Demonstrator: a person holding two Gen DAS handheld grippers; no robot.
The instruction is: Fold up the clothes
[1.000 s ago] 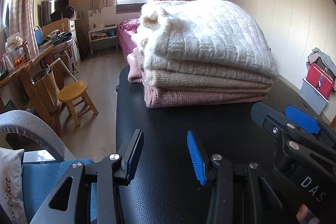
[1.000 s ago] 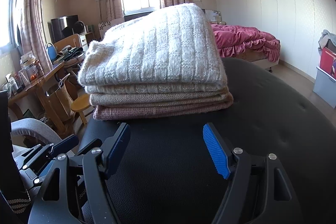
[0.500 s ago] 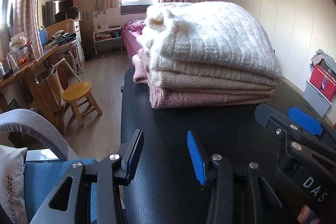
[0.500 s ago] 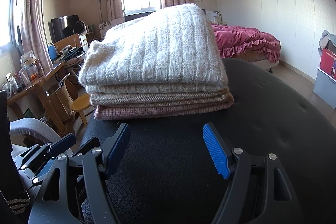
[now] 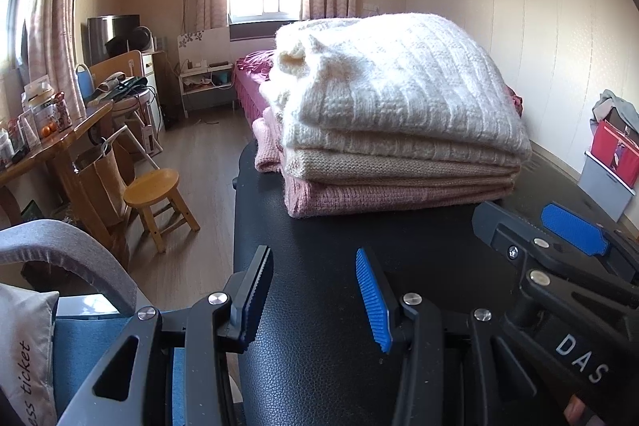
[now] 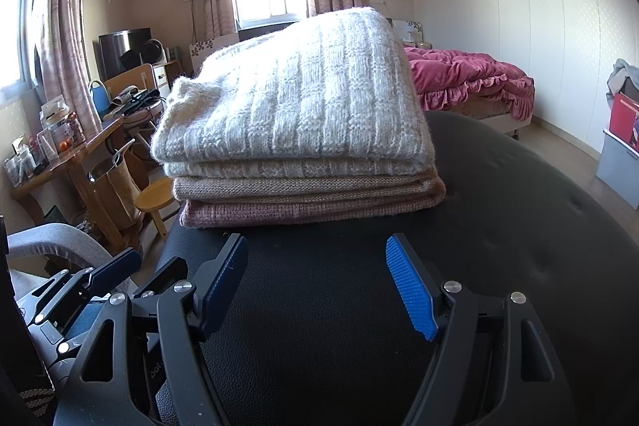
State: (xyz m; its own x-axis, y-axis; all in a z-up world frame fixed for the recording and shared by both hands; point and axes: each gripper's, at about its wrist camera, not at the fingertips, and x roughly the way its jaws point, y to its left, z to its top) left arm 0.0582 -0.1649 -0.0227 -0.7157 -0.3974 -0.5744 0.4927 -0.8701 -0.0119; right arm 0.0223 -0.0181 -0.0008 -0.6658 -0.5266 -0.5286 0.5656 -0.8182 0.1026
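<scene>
A stack of three folded knit sweaters [image 5: 395,138] sits on a black padded tabletop [image 5: 319,366], and everything here is placed relative to that stack. To its left, off the tabletop, stand a small round wooden stool [image 5: 153,190] on the floor and, farther left, a cluttered wooden desk [image 5: 48,150]. The stack has a pink sweater [image 5: 379,196] at the bottom, a beige sweater [image 5: 383,164] in the middle and a thick cream ribbed sweater [image 5: 399,94] on top, edges roughly in line. In front of the stack, nearer the camera and towards its left end, the left tongs [image 5: 315,300] hover over bare tabletop, jaws parted and holding nothing, clear of the knitwear. In the right wrist view, the right tongs [image 6: 315,286] lie in front of the stack, jaws wide apart and empty, with a strip of bare tabletop between them and the pink sweater. Behind the stack and to its right is a bed with a pink ruffled cover [image 6: 471,82], and at the far right a grey storage box [image 6: 619,162] stands by the wall
</scene>
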